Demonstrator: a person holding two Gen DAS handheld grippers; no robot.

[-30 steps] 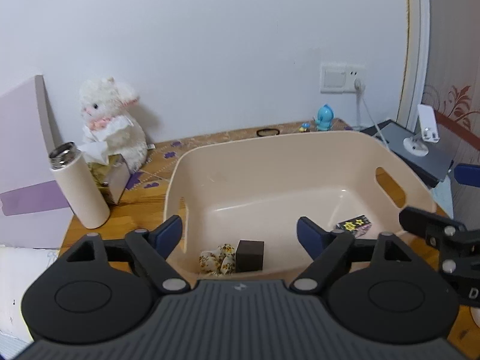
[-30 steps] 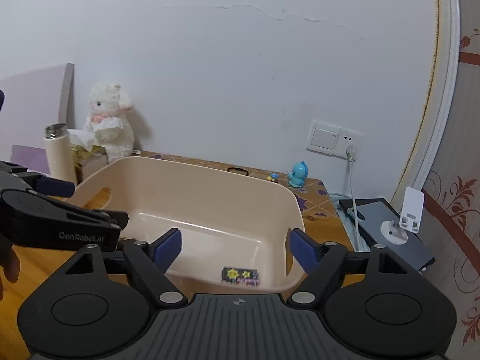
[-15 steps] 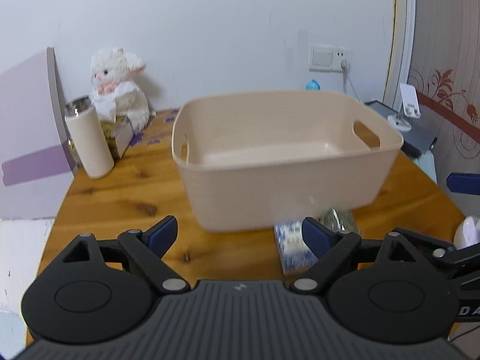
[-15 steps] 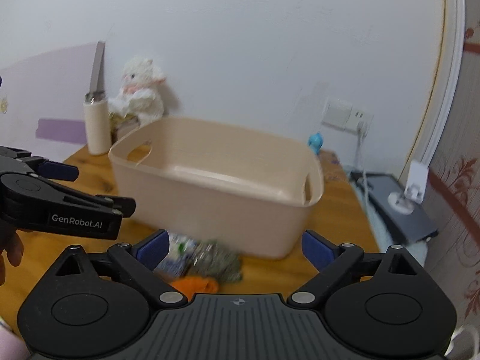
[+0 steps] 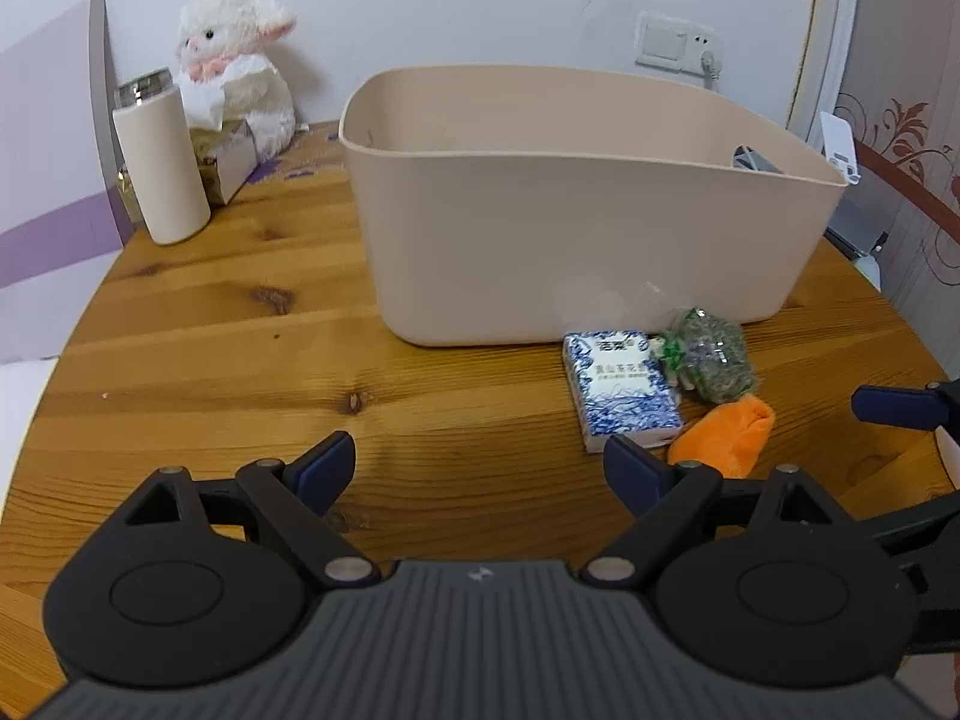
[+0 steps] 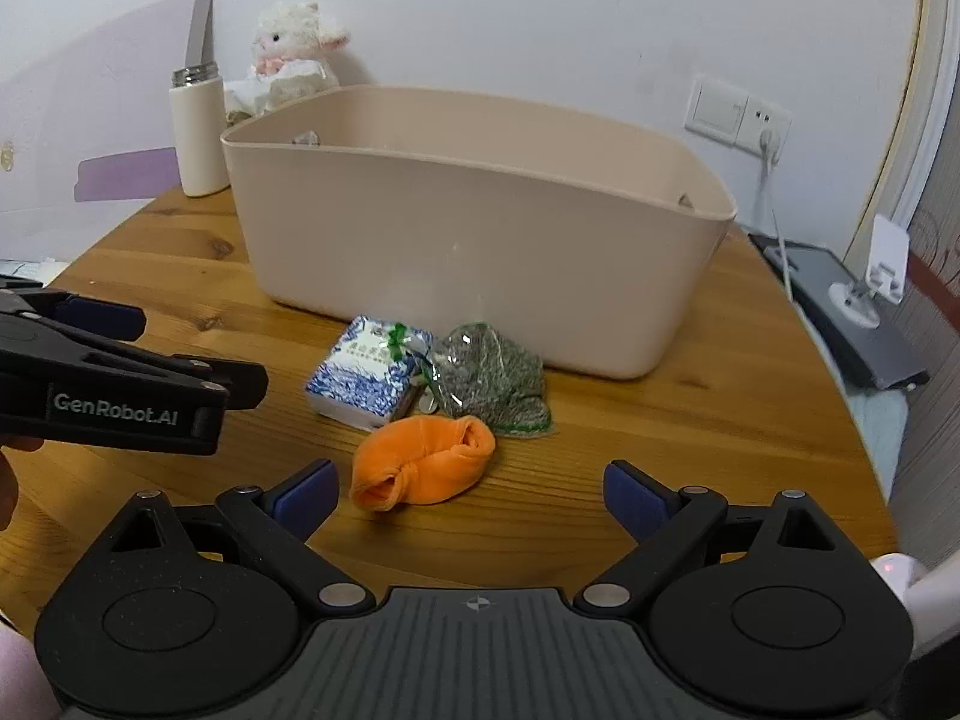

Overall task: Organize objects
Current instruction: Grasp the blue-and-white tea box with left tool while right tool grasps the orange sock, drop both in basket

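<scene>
Tongs both spread wide, gripping nothing — my right tongs (image 6: pixel 468 495) just short of the orange plush (image 6: pixel 423 461), my left tongs (image 5: pixel 480 468) beside the blue tissue pack (image 5: pixel 621 390). All three items, green bag (image 6: pixel 489 381) included, lie touching on the worktop (image 5: pixel 240 360) before the beige bin (image 6: pixel 480 216). Risk: plush probably squashes and slips, or I nudge the bag — they're packed tight.

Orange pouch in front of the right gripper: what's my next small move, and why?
Probably ease the right gripper forward and down onto the orange pouch, then close. It is open and empty, and the pouch lies on the table almost between its fingers, nearest of the three items outside the bin. The left gripper is also open but lines up with none.
</scene>
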